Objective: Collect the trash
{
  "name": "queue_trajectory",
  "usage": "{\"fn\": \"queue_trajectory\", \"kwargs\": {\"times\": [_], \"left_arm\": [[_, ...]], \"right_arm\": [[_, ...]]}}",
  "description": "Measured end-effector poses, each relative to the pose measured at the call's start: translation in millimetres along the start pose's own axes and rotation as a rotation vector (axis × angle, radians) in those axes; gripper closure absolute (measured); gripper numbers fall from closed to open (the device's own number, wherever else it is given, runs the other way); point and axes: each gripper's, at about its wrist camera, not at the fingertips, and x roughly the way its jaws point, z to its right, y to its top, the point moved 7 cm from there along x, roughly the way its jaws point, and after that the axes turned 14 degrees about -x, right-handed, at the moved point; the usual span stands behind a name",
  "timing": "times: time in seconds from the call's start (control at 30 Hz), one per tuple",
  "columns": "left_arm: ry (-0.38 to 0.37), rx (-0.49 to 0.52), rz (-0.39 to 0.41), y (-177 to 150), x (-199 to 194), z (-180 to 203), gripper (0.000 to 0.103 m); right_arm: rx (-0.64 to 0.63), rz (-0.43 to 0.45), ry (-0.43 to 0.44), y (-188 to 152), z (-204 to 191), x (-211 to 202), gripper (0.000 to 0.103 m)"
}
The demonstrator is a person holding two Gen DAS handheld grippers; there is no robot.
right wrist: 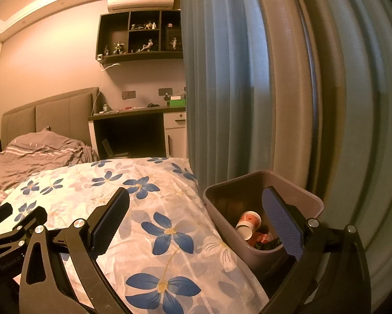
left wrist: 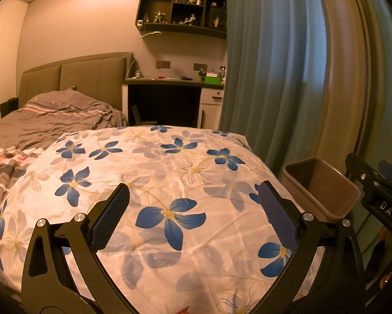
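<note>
A brown plastic trash bin [right wrist: 298, 193] stands beside the bed, against the curtain. Inside it lie a red-and-white paper cup [right wrist: 248, 223] and crumpled red and dark wrappers [right wrist: 264, 240]. My right gripper [right wrist: 196, 196] hangs open over the bed's edge, its right finger above the bin and nothing held. My left gripper [left wrist: 193, 193] stands open above the white sheet with blue flowers [left wrist: 169, 183], empty. From the left wrist view the bin [left wrist: 324, 198] shows at the right, its contents hidden. A small red scrap [left wrist: 183, 310] peeks in at the bottom edge.
A blue-grey curtain [right wrist: 248, 78] hangs close behind the bin. A grey striped duvet [left wrist: 52, 115] covers the far bed before a padded headboard. A desk [left wrist: 169, 81] with small items and a wall shelf of figurines [left wrist: 185, 7] stand at the back. The other gripper's body [left wrist: 379, 196] is at right.
</note>
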Motion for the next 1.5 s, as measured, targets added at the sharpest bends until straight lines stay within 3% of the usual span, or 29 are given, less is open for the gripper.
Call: {"fn": "queue_trajectory", "kwargs": {"times": [1.5], "left_arm": [[-0.011, 0.003, -0.005, -3.1, -2.7, 8.0, 0.006]], "right_arm": [[0.008, 0.005, -0.005, 4.6, 4.1, 0.0, 0.006]]}}
